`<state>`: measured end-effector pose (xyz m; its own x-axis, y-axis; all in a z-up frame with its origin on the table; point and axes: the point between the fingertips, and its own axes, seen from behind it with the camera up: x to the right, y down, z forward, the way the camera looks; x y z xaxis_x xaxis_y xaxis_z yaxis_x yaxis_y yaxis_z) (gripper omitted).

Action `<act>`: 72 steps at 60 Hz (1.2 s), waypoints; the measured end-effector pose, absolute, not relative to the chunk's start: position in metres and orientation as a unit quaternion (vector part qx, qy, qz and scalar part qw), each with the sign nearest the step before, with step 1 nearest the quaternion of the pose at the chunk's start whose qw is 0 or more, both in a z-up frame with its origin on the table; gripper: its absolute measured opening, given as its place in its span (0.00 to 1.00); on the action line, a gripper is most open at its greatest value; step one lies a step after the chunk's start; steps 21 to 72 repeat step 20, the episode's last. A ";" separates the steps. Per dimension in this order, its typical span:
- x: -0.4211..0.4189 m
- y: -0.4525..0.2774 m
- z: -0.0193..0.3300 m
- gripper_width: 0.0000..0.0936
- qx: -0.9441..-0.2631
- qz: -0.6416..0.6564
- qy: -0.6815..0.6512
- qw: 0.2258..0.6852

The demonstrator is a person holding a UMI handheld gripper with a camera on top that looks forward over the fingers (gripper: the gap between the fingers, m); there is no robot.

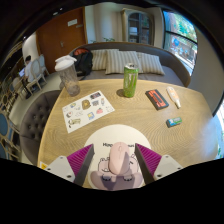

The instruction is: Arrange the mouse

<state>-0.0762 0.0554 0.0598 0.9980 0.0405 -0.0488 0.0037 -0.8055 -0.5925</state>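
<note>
The tongs (pixel 112 165) are pinching a light grey mouse (pixel 113 160), with the 2 magenta pads (pixel 80 158) pressing on its left and right sides, at the near edge of the wooden surface (pixel 135 125). Under the mouse there is a white sheet. On the far left lies a paper with stickers (pixel 85 109), and a clear bottle (pixel 68 77) stands behind it. A green can (pixel 129 81) stands in the far middle. To the right are a dark box (pixel 156 98), a pale tube (pixel 174 96) and a small green item (pixel 174 122).
</note>
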 end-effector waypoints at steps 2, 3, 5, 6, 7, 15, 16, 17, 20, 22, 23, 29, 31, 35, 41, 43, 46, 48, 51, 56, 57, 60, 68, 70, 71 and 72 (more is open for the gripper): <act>-0.076 0.057 0.075 0.89 -0.951 0.022 -0.006 0.307; -0.075 0.058 0.083 0.89 -0.953 0.018 -0.001 0.304; -0.076 0.061 0.099 0.90 -0.954 0.014 0.007 0.299; -0.077 0.062 0.107 0.90 -0.955 0.013 0.011 0.297; -0.079 0.063 0.114 0.90 -0.955 0.013 0.016 0.297; -0.103 0.081 0.169 0.90 -0.946 0.032 0.031 0.321; -0.105 0.083 0.173 0.90 -0.945 0.034 0.032 0.324; -0.107 0.084 0.177 0.90 -0.945 0.035 0.032 0.325; -0.111 0.086 0.186 0.90 -0.943 0.038 0.028 0.330; -0.111 0.086 0.186 0.90 -0.943 0.038 0.028 0.330; -0.111 0.086 0.186 0.90 -0.943 0.038 0.028 0.330; -0.111 0.086 0.186 0.90 -0.943 0.038 0.028 0.330; -0.111 0.086 0.186 0.90 -0.943 0.038 0.028 0.330; -0.111 0.086 0.186 0.90 -0.943 0.038 0.028 0.330; -0.111 0.086 0.186 0.90 -0.943 0.038 0.028 0.330; -0.111 0.086 0.186 0.90 -0.943 0.038 0.028 0.330; -0.111 0.086 0.186 0.90 -0.943 0.038 0.028 0.330; -0.111 0.086 0.186 0.90 -0.943 0.038 0.028 0.330; -0.111 0.086 0.186 0.90 -0.943 0.038 0.028 0.330; -0.111 0.086 0.186 0.90 -0.943 0.038 0.028 0.330; -0.111 0.086 0.186 0.90 -0.943 0.038 0.028 0.330; -0.111 0.086 0.186 0.90 -0.943 0.038 0.028 0.330; -0.111 0.086 0.186 0.90 -0.943 0.038 0.028 0.330; -0.111 0.086 0.186 0.90 -0.943 0.038 0.028 0.330; -0.111 0.086 0.186 0.90 -0.943 0.038 0.028 0.330; -0.111 0.086 0.186 0.90 -0.943 0.038 0.028 0.330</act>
